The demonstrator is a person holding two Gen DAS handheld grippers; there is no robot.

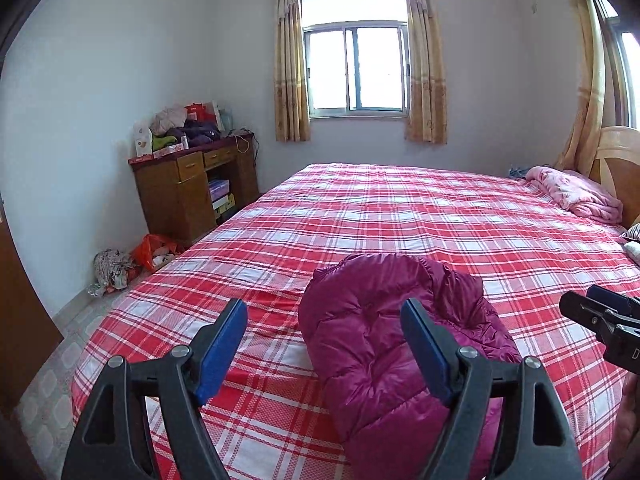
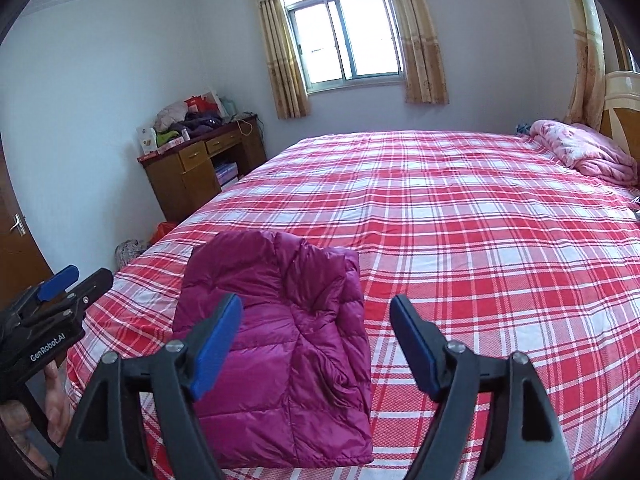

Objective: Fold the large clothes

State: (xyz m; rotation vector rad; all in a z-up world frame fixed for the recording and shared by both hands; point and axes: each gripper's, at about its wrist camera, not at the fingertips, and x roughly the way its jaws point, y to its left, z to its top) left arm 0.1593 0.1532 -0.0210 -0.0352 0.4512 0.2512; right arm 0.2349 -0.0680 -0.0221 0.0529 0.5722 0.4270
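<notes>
We find both tongs, left [image 1: 324,354] and right [image 2: 316,346], spread and empty above the folded jacket [image 2: 280,356], which lies lengthwise between them on the bed [image 2: 480,240].

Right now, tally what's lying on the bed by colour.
Magenta: 1, the folded puffer jacket
Pink: 1, the bundled blanket
Total: 2 on the plaid bedspread; items at the far right edge are too cropped to count.

Bed [image 2: 460,220] with red/white plaid sheet. Folded magenta puffer jacket [image 2: 280,360] lies near the front edge; crumpled pink blanket [image 2: 580,152] sits at the far right by the headboard.
</notes>
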